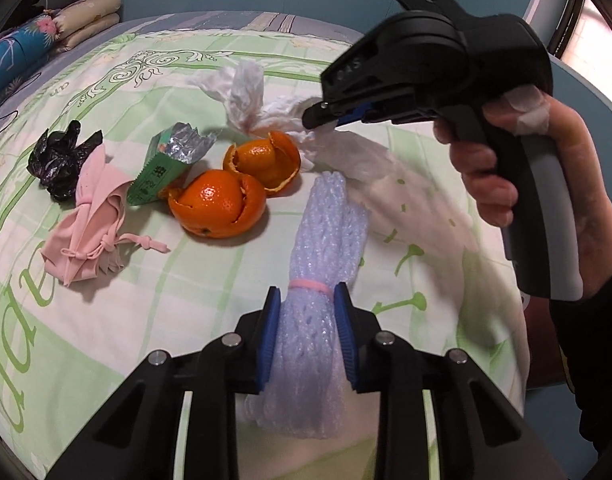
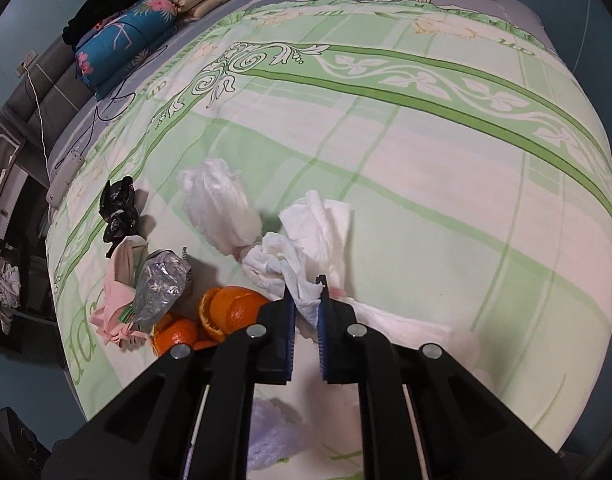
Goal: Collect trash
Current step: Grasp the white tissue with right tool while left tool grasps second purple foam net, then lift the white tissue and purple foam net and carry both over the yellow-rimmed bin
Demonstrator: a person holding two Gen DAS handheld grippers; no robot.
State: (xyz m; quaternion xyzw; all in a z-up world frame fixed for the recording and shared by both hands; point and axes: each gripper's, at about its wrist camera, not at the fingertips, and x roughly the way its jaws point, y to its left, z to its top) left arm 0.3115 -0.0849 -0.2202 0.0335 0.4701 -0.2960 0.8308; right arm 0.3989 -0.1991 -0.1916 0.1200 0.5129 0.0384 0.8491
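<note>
Your left claw (image 1: 308,328) clamps the pale lilac foam-net bundle (image 1: 318,264) at lower centre; your right claw (image 2: 306,308) pinches crumpled white tissue (image 2: 302,248), whose thin corner may tear when lifted.

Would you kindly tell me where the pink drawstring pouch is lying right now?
In the left wrist view the pink drawstring pouch lies on the bedspread at left, just below the black crumpled bag and beside the green snack wrapper.

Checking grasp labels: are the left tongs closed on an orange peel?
No, the left tongs squeeze the purple foam net; the orange peels lie apart.
</note>
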